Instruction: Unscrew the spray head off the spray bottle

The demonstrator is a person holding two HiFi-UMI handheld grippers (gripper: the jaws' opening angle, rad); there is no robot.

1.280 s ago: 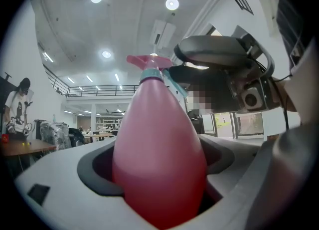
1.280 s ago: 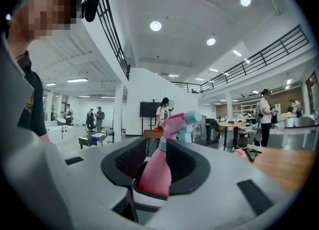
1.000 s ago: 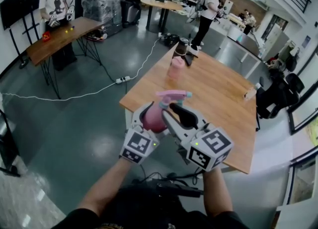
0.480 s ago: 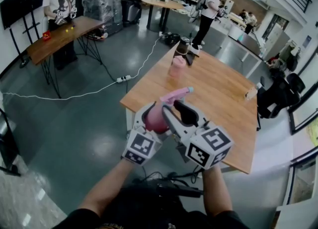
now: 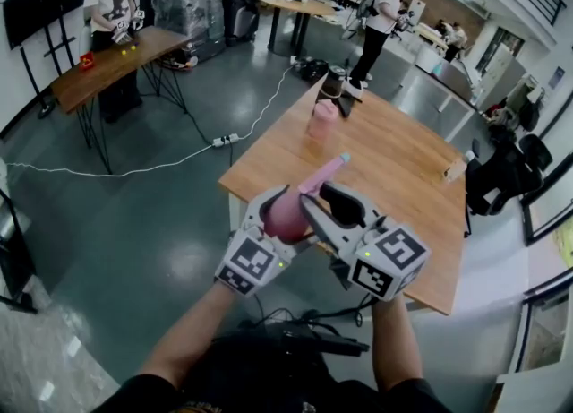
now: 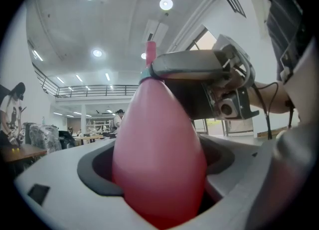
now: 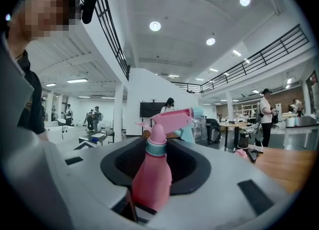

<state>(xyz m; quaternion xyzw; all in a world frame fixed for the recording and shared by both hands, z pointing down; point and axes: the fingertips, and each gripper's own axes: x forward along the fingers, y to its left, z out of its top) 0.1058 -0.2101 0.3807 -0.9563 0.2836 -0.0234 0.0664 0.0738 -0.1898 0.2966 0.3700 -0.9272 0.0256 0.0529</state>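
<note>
Over the near corner of the wooden table (image 5: pixel 394 165), at about 8 o'clock from its middle, held up in the air: pink spray bottle (image 5: pixel 283 214). Pinched tight round the fat belly by the left gripper (image 6: pixel 159 171). Nose of the spray head (image 5: pixel 324 172) now toward 1 o'clock, not 3 o'clock as a second ago. Probably a sign of a turn under way; head not off yet. As for the right gripper (image 7: pixel 156 171): just closing a little round the neck, dark gaps on both sides, so not pinching yet. Smooth and pear-shaped to look at, with a blue-green ring (image 7: pixel 156 147) under the head.
</note>
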